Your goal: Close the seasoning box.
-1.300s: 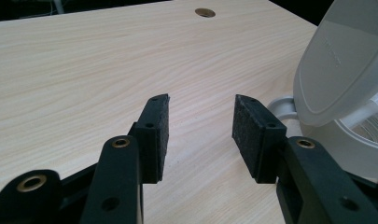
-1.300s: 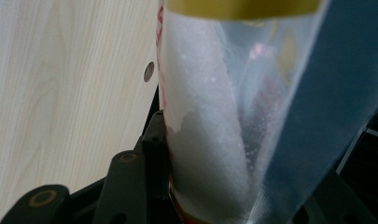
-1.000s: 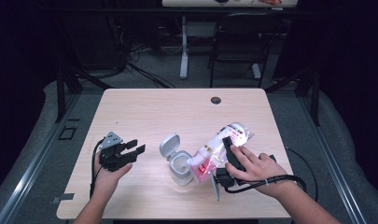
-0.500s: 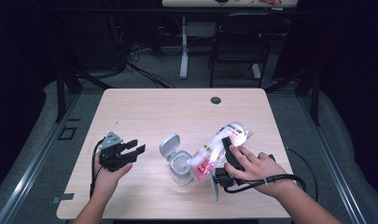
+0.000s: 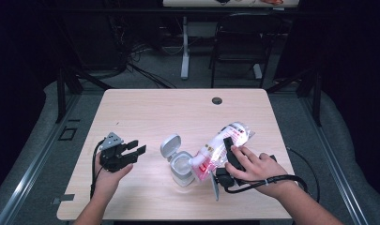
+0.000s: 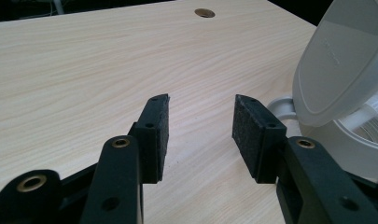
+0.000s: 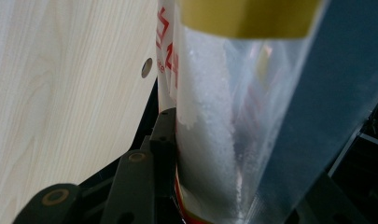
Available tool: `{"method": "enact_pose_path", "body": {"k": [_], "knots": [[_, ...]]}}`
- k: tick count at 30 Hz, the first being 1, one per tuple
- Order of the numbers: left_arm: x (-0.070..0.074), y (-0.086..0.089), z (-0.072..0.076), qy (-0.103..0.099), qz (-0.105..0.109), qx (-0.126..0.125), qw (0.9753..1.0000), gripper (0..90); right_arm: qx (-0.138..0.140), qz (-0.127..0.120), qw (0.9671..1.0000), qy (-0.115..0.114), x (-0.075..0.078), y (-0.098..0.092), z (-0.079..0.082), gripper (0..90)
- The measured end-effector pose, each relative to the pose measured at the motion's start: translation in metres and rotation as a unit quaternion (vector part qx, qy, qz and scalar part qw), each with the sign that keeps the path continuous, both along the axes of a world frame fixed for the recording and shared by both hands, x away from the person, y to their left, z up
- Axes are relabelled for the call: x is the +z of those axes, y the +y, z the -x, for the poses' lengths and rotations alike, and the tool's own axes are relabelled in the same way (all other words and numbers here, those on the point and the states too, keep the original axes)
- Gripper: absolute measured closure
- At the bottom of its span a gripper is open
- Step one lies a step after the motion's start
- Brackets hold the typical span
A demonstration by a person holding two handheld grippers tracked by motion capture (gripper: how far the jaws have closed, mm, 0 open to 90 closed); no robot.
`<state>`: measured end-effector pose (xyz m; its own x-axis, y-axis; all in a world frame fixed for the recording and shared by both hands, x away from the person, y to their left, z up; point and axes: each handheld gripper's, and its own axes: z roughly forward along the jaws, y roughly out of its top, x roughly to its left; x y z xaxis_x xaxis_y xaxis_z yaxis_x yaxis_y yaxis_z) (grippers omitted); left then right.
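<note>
bag (image 5: 219, 149) tilted over container (image 5: 182, 169), seemingly clamped in right gripper (image 5: 229, 154).

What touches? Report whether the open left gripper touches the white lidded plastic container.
Apart. In the high view, bare table lies between left gripper and container.

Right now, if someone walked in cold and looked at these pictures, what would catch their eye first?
Most striking is the clear plastic bag of white granules with red print, clamped in the right gripper and tipped mouth-down toward the small white container near the table's front middle. That container's hinged lid stands open. Off to the left, the left gripper hovers with its jaws apart, holding nothing.
</note>
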<state>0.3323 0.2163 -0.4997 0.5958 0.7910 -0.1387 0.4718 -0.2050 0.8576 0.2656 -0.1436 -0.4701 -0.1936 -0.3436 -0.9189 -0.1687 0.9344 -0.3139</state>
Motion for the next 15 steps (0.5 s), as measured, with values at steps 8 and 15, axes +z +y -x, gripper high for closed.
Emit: {"method": "enact_pose_path", "body": {"k": [8, 15], "knots": [[0.0004, 0.0002, 0.0001, 0.001, 0.0, 0.0, 1.0, 56.6, -0.006, 0.009, 0.9999, -0.009, 0.0015, 0.002, 0.0003, 63.2], [0.0006, 0.0002, 0.0002, 0.001, 0.0, 0.0, 1.0, 56.7, -0.008, 0.011, 0.9999, -0.01, 0.0019, 0.0025, 0.0003, 63.8]]}}
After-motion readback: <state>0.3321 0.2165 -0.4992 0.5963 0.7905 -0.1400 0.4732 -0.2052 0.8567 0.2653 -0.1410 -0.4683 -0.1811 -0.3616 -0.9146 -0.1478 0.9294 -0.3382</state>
